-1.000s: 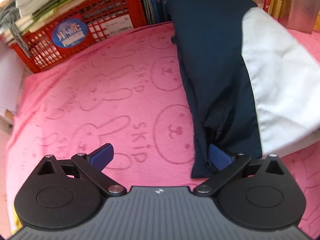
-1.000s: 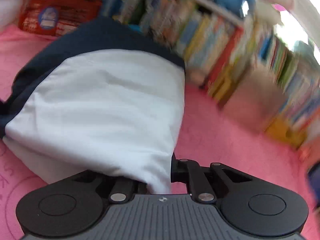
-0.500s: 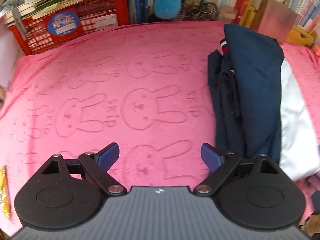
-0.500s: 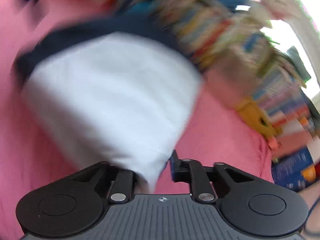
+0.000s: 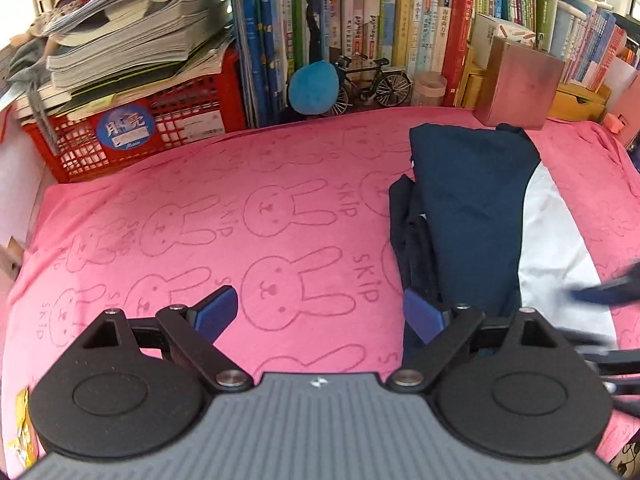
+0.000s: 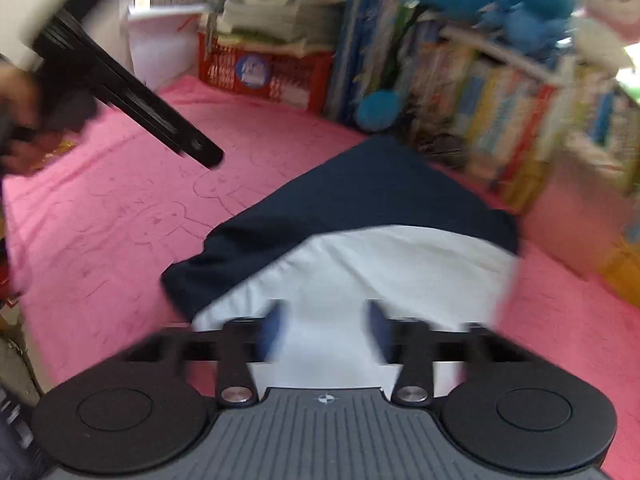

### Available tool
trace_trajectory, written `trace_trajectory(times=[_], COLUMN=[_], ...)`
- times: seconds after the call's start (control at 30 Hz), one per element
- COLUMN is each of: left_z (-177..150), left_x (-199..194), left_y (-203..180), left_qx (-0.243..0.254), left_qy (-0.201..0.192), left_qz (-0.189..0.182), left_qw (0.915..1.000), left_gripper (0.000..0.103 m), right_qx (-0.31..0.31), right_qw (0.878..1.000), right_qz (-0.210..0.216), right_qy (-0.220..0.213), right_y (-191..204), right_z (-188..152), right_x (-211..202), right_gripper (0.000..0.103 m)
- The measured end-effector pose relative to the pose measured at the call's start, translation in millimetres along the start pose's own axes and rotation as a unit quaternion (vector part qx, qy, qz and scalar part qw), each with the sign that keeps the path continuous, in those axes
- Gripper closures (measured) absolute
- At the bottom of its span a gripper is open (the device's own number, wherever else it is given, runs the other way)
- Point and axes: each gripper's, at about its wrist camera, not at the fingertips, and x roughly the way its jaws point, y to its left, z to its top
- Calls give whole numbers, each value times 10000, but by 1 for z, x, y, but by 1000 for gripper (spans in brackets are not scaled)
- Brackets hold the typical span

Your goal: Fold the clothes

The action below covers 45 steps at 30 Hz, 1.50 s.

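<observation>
A folded navy and white garment lies on the pink bunny towel, at the right in the left wrist view. My left gripper is open and empty, raised above the towel just left of the garment's near edge. In the right wrist view, the garment lies flat ahead, navy part far, white part near. My right gripper is open above the white part, holding nothing. The view is blurred. The left gripper's body shows at the upper left of the right wrist view.
A red crate with stacked papers stands at the back left. Books, a blue plush ball, a toy bicycle and a brown box line the towel's far edge. Bare towel lies left of the garment.
My right gripper has let go of the white cloth, opened and pulled back. My left gripper has lifted up and away from the garment's navy edge. The garment now lies folded.
</observation>
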Motion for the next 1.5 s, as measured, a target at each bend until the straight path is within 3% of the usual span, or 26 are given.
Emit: trace_trajectory(times=[0.2, 0.27, 0.43, 0.53, 0.6, 0.8, 0.9, 0.97, 1.03, 1.1, 1.23, 1.37, 1.5], left_z=[-11, -16, -30, -39, -44, -52, -51, -51, -51, -51, -52, -52, -51], left_x=[5, 11, 34, 44, 48, 56, 57, 57, 57, 58, 59, 60, 60], left_y=[-12, -18, -35, -38, -36, -23, -19, -17, -16, -17, -17, -18, -20], left_qx=[126, 61, 238, 325, 324, 93, -15, -78, -106, -133, -170, -195, -168], left_qy=[124, 187, 440, 546, 563, 663, 699, 728, 741, 746, 763, 785, 806], left_qz=[-146, -247, -233, -172, -171, -221, -272, -317, -327, -316, -293, -271, -164], left_qw=[9997, 9995, 9985, 9978, 9977, 9975, 9972, 9968, 9967, 9966, 9965, 9964, 9965], left_gripper=[11, 11, 11, 10, 9, 7, 7, 7, 6, 6, 6, 5, 4], right_qx=[342, 655, 908, 461, 272, 499, 952, 1043, 945, 863, 1322, 1829, 2210], right_qw=[9968, 9938, 9949, 9982, 9993, 9986, 9950, 9943, 9936, 9914, 9828, 9770, 9702], right_qz=[727, 894, 335, -32, 3, -85, -164, -197, -333, -634, -1128, -1079, -972], right_qy=[-31, -91, -276, -373, -271, 180, 236, -124, -522, -757, -617, -181, -202], right_y=[5, -19, -74, -69, -66, -75, -84, -84, -83, -82, -91, -127, -160], right_z=[27, 28, 45, 72, 88, 116, 125, 130, 127, 117, 74, 42, 58], right_x=[32, 14, -11, 17, 49, 148, 160, 141, 114, 86, 57, 91, 107], right_gripper=[71, 66, 53, 53, 55, 56, 56, 55, 43, 39, 40, 40, 40])
